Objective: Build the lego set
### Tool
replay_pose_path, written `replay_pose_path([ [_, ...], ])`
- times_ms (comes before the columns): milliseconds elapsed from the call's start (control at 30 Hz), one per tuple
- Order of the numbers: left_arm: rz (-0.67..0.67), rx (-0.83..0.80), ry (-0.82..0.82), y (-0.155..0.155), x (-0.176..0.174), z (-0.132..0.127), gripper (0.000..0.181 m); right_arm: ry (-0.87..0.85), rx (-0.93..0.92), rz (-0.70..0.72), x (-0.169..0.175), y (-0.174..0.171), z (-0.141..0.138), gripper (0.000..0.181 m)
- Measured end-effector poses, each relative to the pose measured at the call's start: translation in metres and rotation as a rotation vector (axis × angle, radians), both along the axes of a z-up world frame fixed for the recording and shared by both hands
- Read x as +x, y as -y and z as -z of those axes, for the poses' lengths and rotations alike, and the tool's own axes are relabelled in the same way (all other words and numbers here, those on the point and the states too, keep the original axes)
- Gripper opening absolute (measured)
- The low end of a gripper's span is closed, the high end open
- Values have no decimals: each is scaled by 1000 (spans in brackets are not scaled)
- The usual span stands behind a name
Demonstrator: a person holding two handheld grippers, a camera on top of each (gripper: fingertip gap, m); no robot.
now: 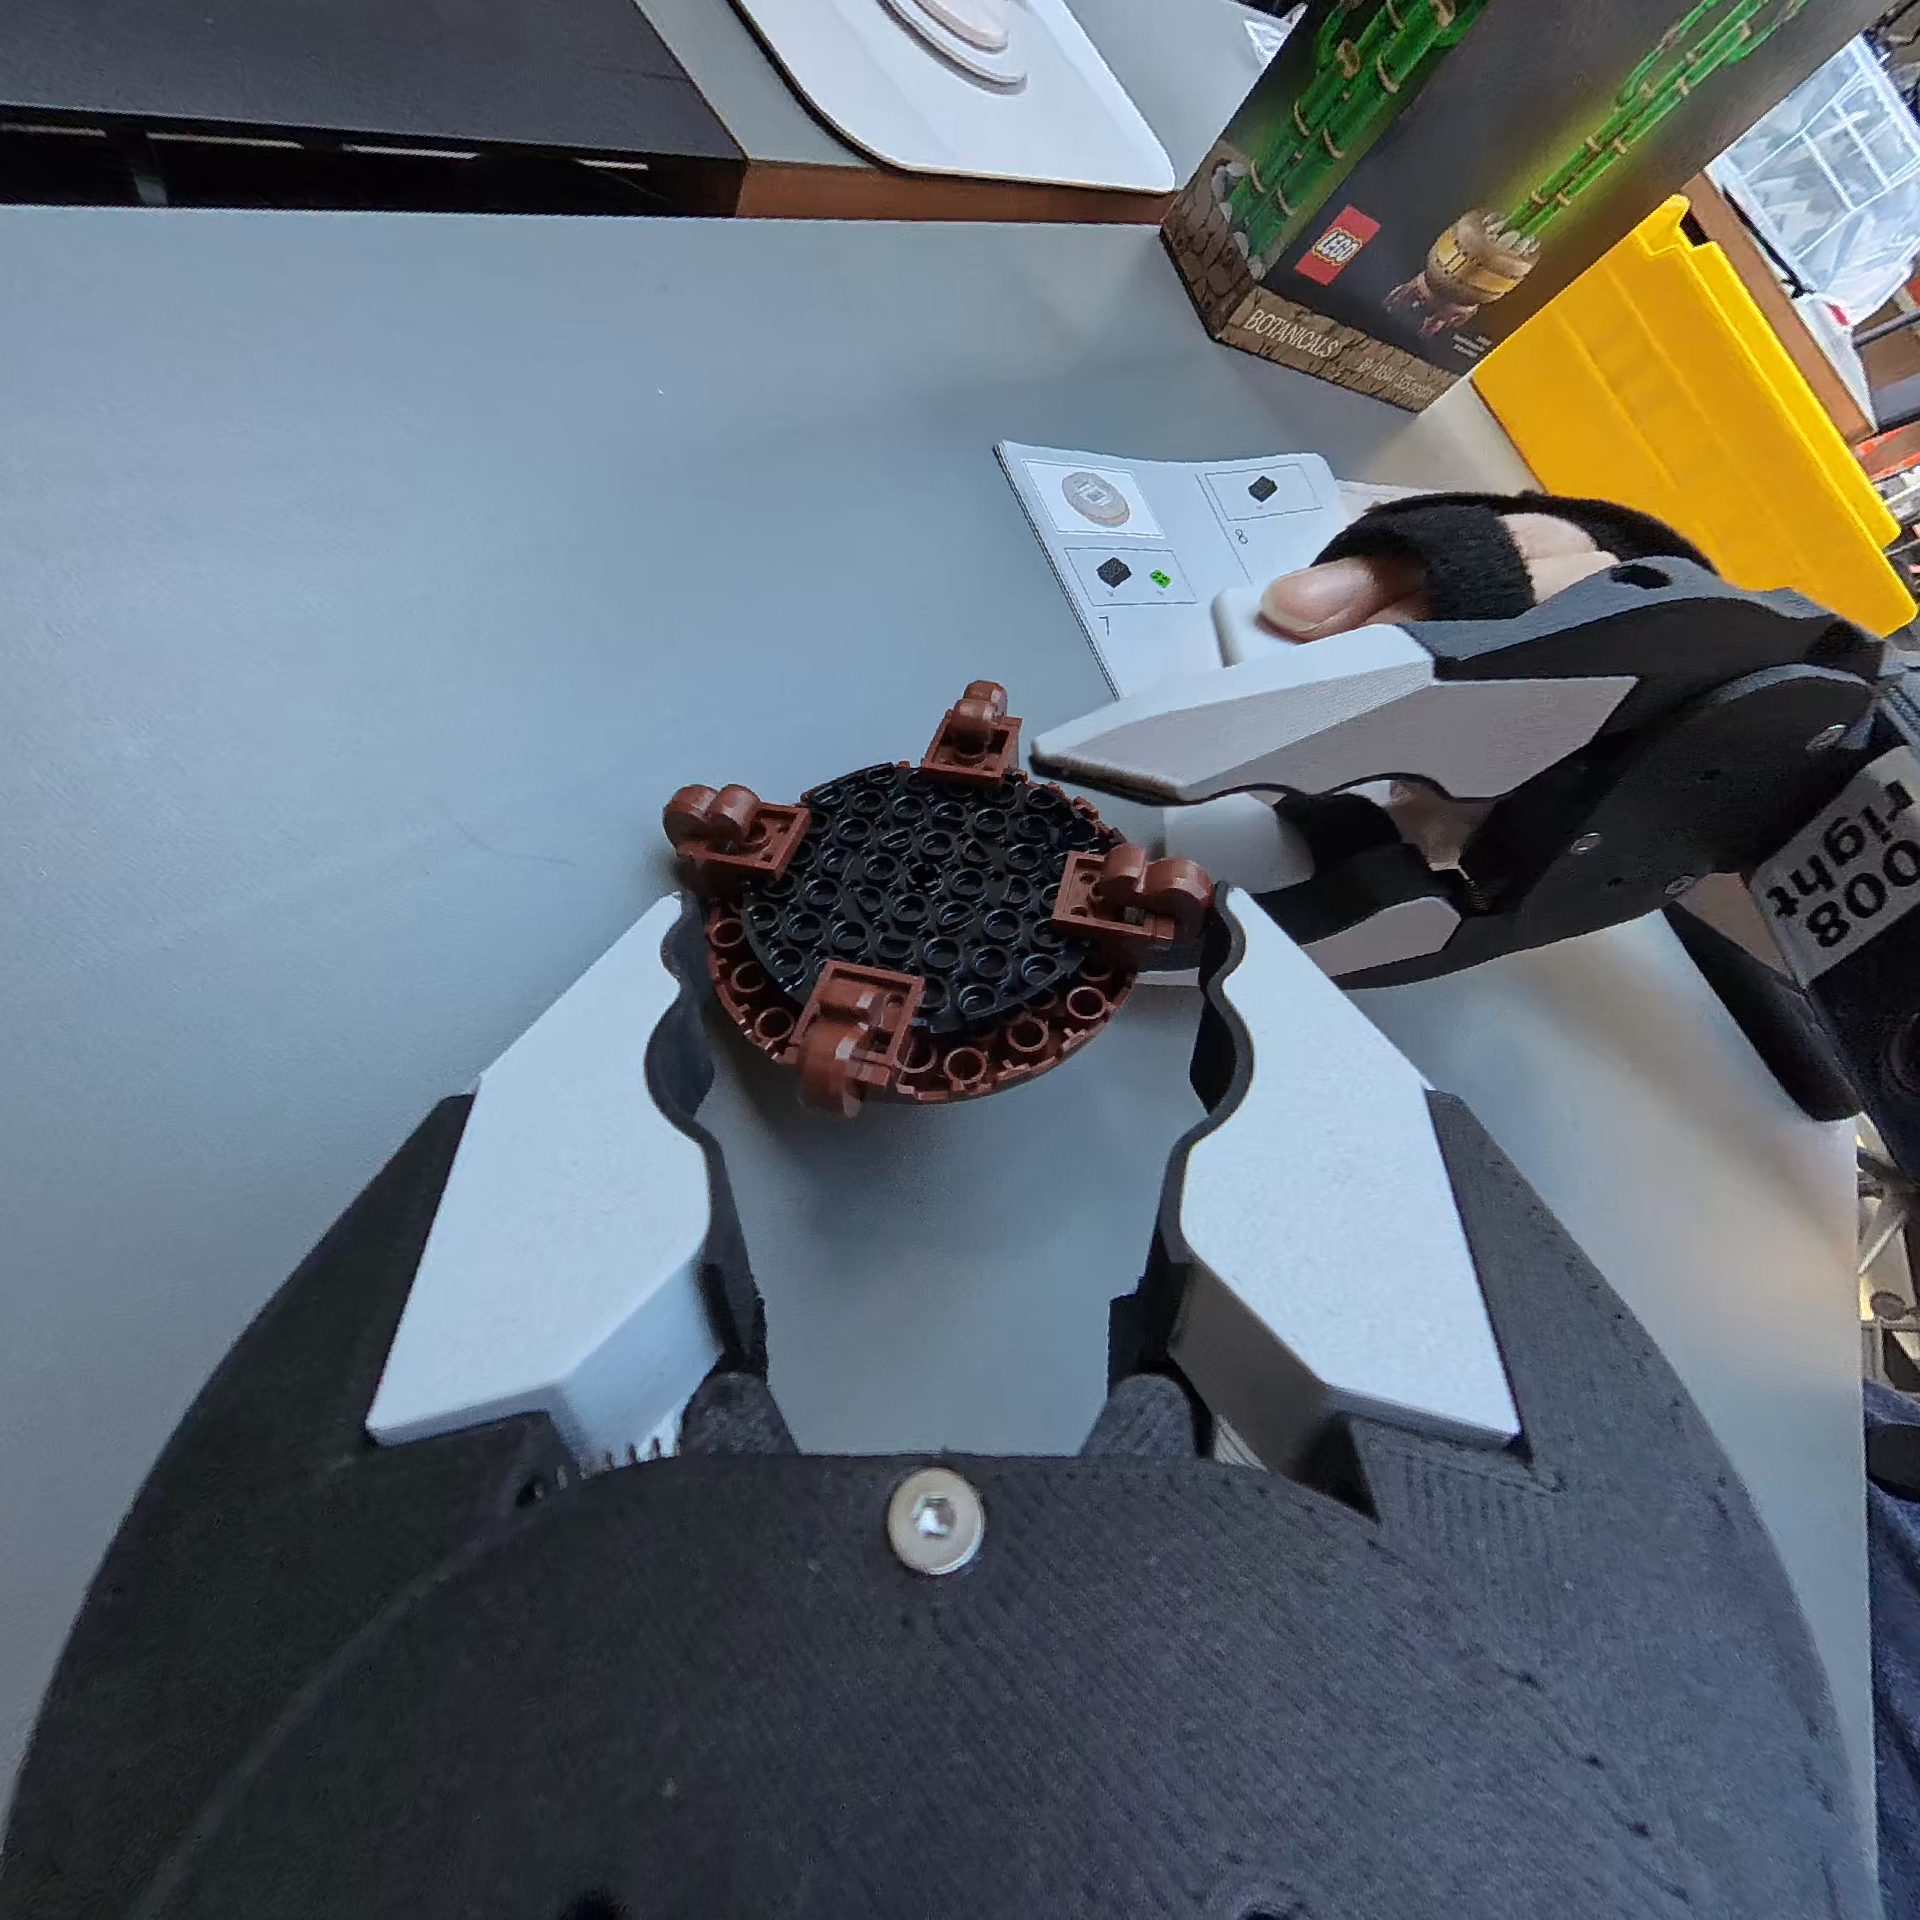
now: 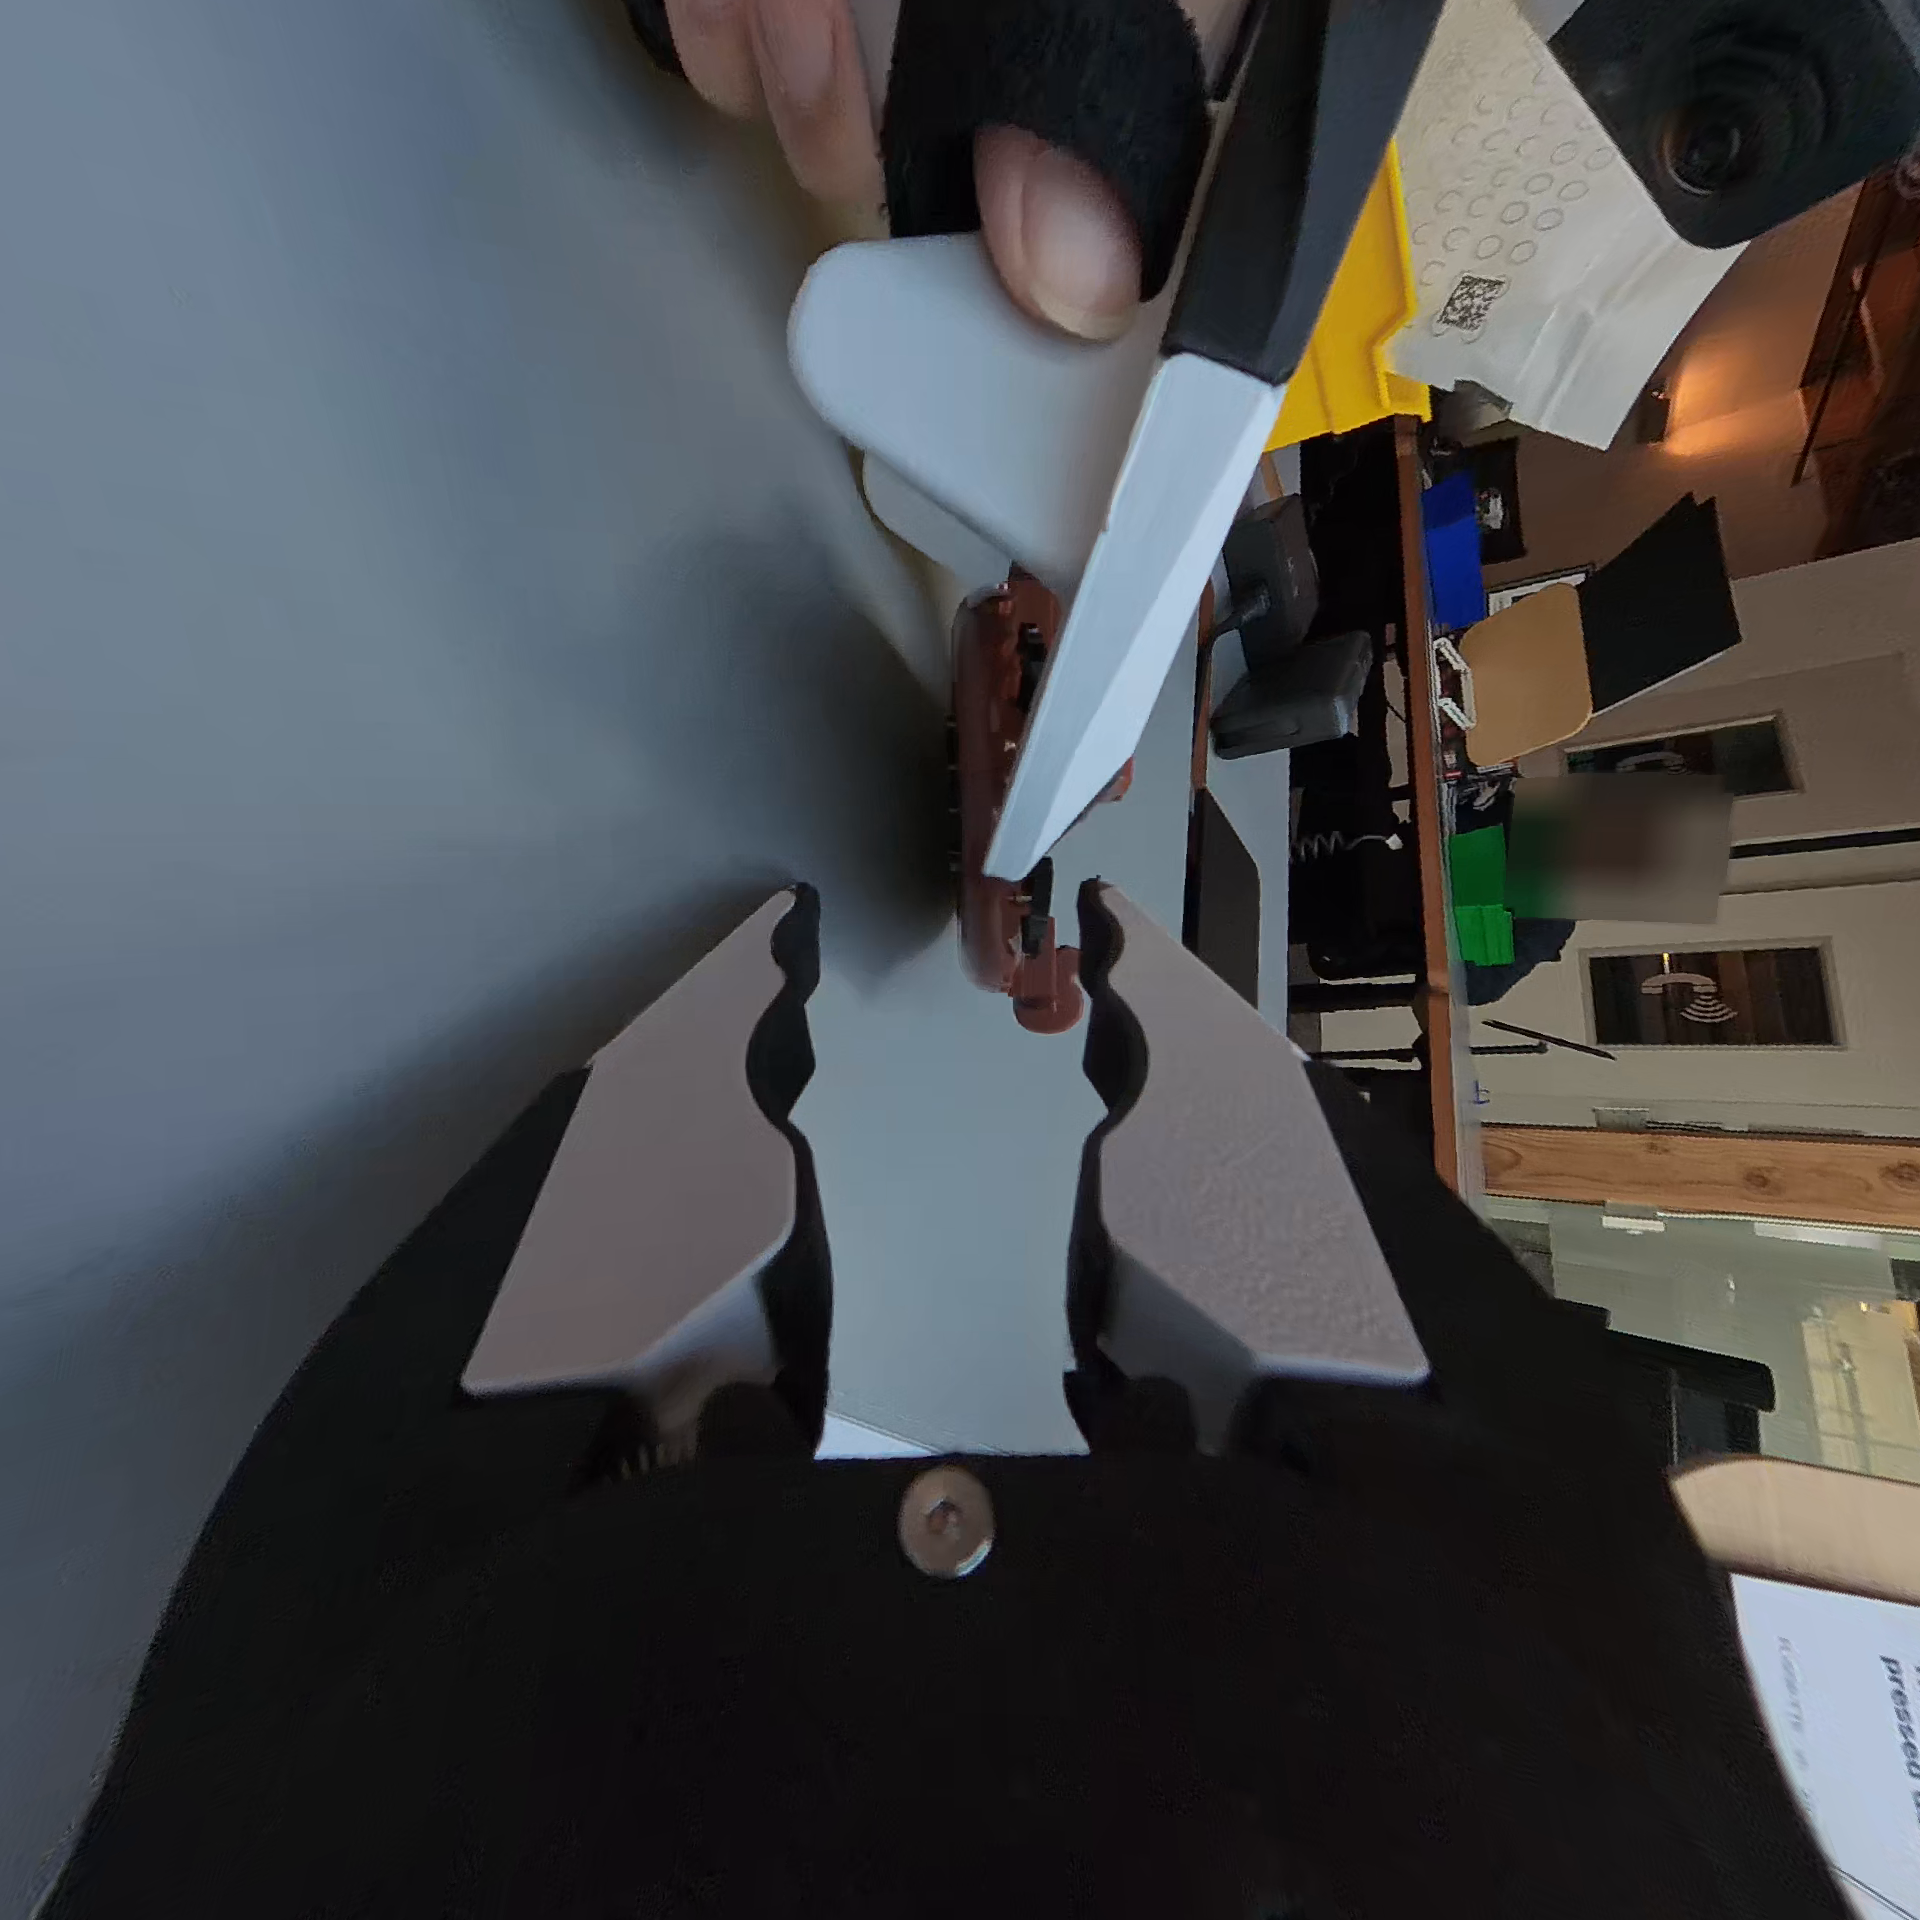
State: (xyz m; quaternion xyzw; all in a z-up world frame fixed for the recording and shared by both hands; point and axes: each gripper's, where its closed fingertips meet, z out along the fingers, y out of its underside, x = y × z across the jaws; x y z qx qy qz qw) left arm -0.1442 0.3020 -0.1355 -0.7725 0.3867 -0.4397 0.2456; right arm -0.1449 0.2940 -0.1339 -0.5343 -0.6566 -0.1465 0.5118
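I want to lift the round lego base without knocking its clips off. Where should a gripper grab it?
Take the round base by its brown rim, on bare arcs between the four brown clips, coming from the near side with jaws level. It lies flat and thin on the table, so only the edge offers purchase. The left gripper already brackets it.

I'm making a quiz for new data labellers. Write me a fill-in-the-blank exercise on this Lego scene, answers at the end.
1. The round Lego assembly has a black disc stacked on a larger ____ one.
2. ____ brown clip pieces sit around the black disc.
3. The left gripper is ____, one finger on each side of the assembly.
4. Behind the open instruction booklet stands the Lego box, and beside it a ____ bin.

Answers: brown; four; open; yellow
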Motion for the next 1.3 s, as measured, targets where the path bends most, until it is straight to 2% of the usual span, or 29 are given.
replay_pose_path([
  [133,13,6,4,1,-1,0,94,-10,88,-35,-12,-2,-2,35],
  [200,11,9,-4,0,-2,0,94,-41,117,-7,-11,-8,-8,20],
  [267,-4,-12,15,-2,-1,-4,96,-80,43,17,-7,-10,-8,19],
  [333,-17,-2,64,-4,1,-20,97,-205,-59,51,-3,-9,-21,18],
  [400,-64,26,161,-10,0,-50,96,-392,-242,98,1,-8,-35,17],
  [500,-163,104,412,-21,-14,-122,94,-773,-603,174,4,-12,-56,16],
  [567,-185,153,599,-14,-26,-175,96,-1031,-969,217,-6,-17,-62,16],
  [633,-123,199,642,7,-28,-205,98,-1227,-1423,282,-24,-22,-61,16],
  [700,-102,279,560,19,-25,-211,100,-1337,-1654,322,-39,-30,-55,16],
  [767,-117,363,501,23,-27,-213,97,-1332,-1683,469,-42,-40,-32,16],
  [833,-115,386,488,25,-30,-216,94,-1312,-1711,553,-44,-43,-16,16],
  [967,-83,318,485,27,-32,-212,94,-1430,-1862,545,-47,-47,-17,17],
  [1133,-75,277,482,24,-33,-205,94,-1410,-1848,665,-35,-55,-2,20],
  [1200,-78,275,486,23,-35,-206,94,-1332,-1815,757,-32,-54,8,35],
  [1233,-78,274,488,23,-35,-207,94,-1311,-1809,776,-32,-54,9,34],
  [1300,-78,274,486,23,-37,-207,94,-1283,-1821,800,-35,-53,4,48],
])
